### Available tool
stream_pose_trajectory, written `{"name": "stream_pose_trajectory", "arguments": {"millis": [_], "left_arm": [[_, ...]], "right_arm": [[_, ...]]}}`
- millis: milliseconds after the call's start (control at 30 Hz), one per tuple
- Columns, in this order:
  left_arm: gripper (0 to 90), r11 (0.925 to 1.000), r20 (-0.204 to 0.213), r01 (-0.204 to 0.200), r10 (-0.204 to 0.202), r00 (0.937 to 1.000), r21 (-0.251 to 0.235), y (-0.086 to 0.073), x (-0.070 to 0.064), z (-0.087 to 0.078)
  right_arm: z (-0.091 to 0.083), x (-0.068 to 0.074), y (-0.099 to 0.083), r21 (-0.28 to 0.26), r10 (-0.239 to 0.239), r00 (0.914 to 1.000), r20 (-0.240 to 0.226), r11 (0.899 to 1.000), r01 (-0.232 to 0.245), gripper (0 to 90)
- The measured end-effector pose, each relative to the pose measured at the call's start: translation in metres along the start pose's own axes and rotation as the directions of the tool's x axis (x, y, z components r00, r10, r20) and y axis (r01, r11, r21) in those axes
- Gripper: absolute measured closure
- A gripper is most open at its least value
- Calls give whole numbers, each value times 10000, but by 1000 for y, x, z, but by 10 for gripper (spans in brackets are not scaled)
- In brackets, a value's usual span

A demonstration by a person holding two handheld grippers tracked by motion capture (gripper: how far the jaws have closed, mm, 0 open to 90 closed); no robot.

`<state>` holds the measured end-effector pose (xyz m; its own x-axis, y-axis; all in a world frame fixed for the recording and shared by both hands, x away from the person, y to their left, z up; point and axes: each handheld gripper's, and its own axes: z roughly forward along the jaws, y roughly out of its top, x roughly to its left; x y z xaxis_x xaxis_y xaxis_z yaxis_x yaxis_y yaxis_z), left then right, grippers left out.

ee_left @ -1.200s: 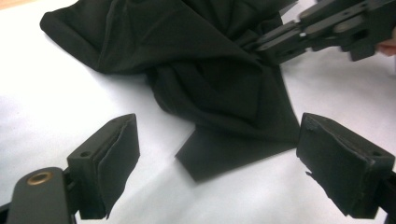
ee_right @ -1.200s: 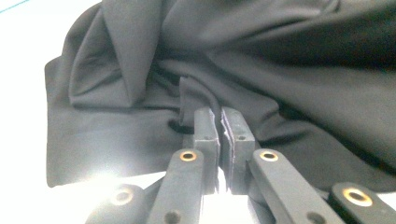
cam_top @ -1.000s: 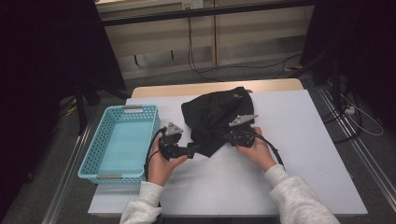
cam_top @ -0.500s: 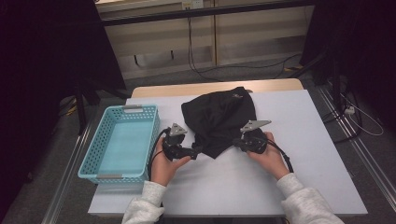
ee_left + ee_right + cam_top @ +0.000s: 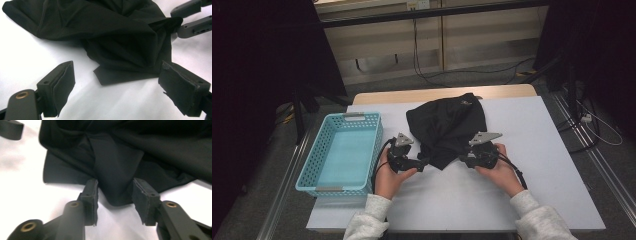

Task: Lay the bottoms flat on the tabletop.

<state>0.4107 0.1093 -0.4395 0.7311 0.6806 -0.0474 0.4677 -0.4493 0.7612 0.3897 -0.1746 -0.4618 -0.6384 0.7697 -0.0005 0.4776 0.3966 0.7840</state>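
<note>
Cloth (image 5: 447,127) lies bunched mid-surface, right of the basket (image 5: 343,152). Left gripper (image 5: 117,87) stands wide open, just short of the near corner. Right gripper (image 5: 114,195) jaws straddle a fold, not yet closed. Each should pinch one single layer at the hem before lifting.

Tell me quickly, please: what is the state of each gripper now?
Left gripper: open, holding nothing, just short of the black cloth.
Right gripper: open, a fold of the cloth between its jaws, not yet clamped.

Black hand-held gripper (image 5: 424,162) each hand, grey three-cornered plates, light grey sleeves (image 5: 367,220)
</note>
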Motion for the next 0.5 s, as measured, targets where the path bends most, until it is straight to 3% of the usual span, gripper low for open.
{"name": "stream_pose_trajectory", "arguments": {"millis": [300, 500], "left_arm": [[137, 9999, 136, -143, 142, 9998, 51, 1, -5, 2], [137, 9996, 249, -234, 231, 9994, 141, 0, -8, 7]], "right_arm": [[2, 9, 4, -175, 66, 9994, -330, 9998, -72, 502], [6, 11, 2, 136, -71, 9995, -292, 9999, 75, 465]]}}
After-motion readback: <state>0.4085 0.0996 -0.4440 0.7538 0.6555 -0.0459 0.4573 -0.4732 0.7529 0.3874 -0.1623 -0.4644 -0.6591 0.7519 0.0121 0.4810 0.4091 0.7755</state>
